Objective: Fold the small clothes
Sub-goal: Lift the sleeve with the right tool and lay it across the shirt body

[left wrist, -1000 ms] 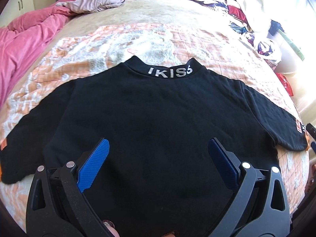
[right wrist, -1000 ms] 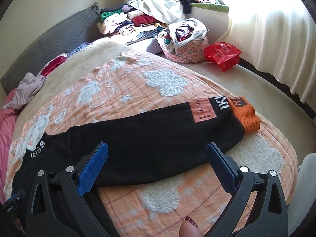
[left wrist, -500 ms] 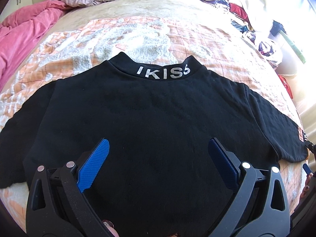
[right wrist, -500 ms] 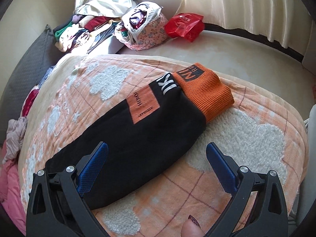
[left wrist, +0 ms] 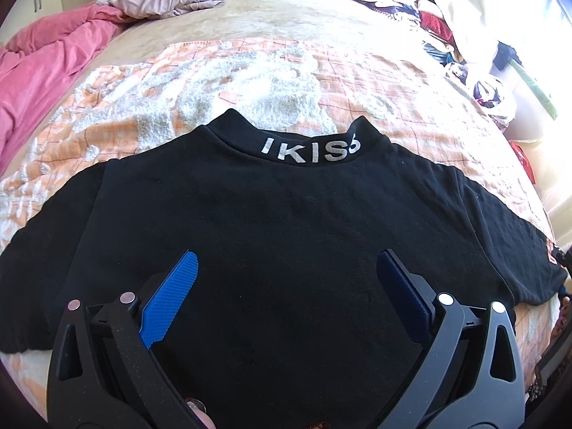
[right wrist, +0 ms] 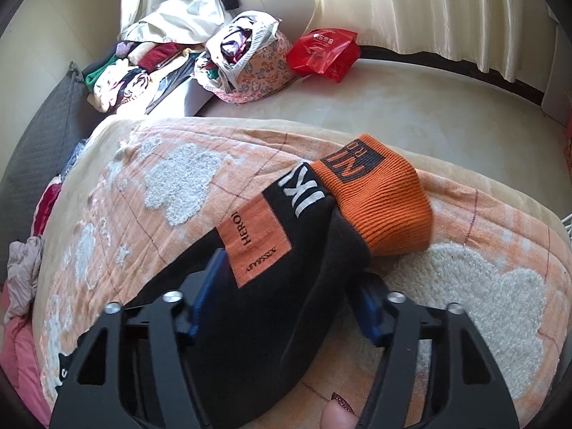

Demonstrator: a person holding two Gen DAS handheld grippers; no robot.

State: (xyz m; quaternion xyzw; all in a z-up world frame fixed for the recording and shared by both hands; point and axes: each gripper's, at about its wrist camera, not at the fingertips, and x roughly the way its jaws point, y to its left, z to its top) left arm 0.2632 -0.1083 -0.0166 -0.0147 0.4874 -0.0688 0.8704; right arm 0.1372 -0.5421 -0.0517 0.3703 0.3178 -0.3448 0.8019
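Observation:
A small black sweatshirt (left wrist: 279, 221) lies flat on the bed, back up, with white letters on its collar (left wrist: 311, 150). My left gripper (left wrist: 286, 268) is open and hovers over the lower middle of the body. Its right sleeve (right wrist: 271, 286) has an orange patch and an orange ribbed cuff (right wrist: 382, 203). My right gripper (right wrist: 289, 279) has closed around that sleeve just behind the cuff, with the fabric bunched between the blue pads.
An orange and white fleece blanket (left wrist: 250, 78) covers the bed. A pink quilt (left wrist: 46, 71) lies at the left. Piles of clothes (right wrist: 125, 75), a floral bag (right wrist: 257, 68) and a red bag (right wrist: 325, 50) sit beyond the bed by the curtain.
My right gripper moved forward onto the sleeve and closed its jaws on it near the cuff. The left gripper stayed open and shifted slightly over the body.

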